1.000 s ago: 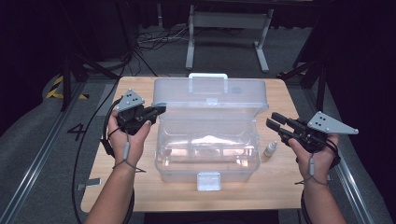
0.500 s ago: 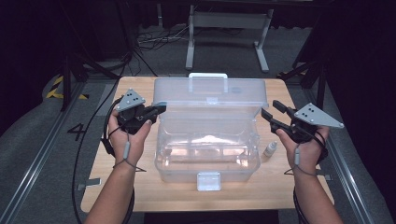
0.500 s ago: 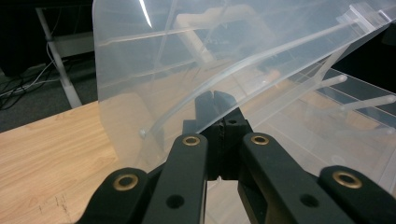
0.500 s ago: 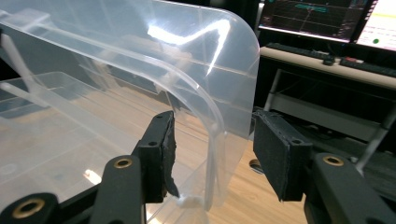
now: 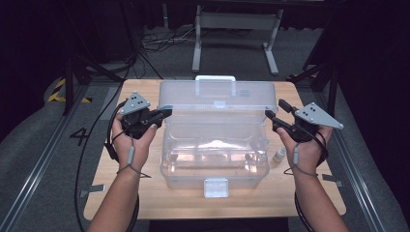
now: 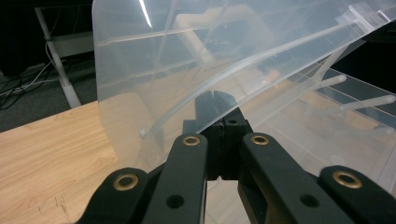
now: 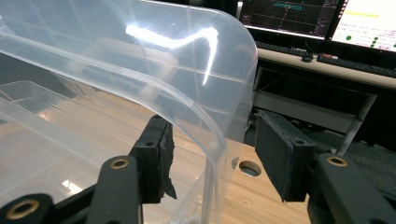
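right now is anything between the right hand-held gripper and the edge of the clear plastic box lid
Nothing visible. The right hand-held gripper is open, its jaws just widened, and the curved edge of the clear plastic box lid already sits between its pads, untouched. The left hand-held gripper is shut on the lid's opposite edge.

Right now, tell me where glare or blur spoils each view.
High view: dark surroundings, soft focus, pale reflections across the clear box. Left gripper view: a thin bright streak on the raised lid, and the near jaws are blurred. Right gripper view: a strong white glare streak on the lid's curved corner; the monitors behind are bright and unreadable.
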The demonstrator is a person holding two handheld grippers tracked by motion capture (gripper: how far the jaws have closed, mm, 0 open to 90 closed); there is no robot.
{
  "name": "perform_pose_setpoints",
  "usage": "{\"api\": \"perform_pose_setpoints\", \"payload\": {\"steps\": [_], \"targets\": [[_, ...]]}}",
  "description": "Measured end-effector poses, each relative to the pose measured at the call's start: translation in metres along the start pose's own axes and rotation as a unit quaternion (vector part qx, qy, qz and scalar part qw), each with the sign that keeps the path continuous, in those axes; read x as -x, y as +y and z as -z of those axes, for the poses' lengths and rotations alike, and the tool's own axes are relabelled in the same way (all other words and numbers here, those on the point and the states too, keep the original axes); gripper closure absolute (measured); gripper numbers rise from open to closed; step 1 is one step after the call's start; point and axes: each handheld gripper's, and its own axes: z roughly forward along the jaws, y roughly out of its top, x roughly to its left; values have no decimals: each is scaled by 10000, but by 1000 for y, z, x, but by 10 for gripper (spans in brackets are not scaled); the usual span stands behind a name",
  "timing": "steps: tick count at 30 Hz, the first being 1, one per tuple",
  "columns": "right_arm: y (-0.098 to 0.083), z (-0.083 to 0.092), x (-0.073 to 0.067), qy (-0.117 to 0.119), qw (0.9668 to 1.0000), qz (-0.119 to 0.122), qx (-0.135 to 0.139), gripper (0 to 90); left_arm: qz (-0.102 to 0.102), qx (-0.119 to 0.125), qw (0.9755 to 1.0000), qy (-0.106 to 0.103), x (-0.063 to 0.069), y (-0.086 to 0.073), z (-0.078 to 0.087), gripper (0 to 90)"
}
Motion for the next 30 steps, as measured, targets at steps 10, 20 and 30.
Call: {"api": "perform_pose_setpoints", "payload": {"steps": [10, 20, 30], "targets": [[1, -7, -8, -368, 9991, 220, 71, 549, 0, -9, 10000, -24, -1, 0, 0, 900], [1, -8, -10, -488, 9985, 230, 132, 631, -1, -11, 10000, -34, -1, 0, 0, 900], [5, -5, -11, -442, 9984, 306, 186, 652, 8, -31, 10000, -44, -1, 0, 0, 900]]}}
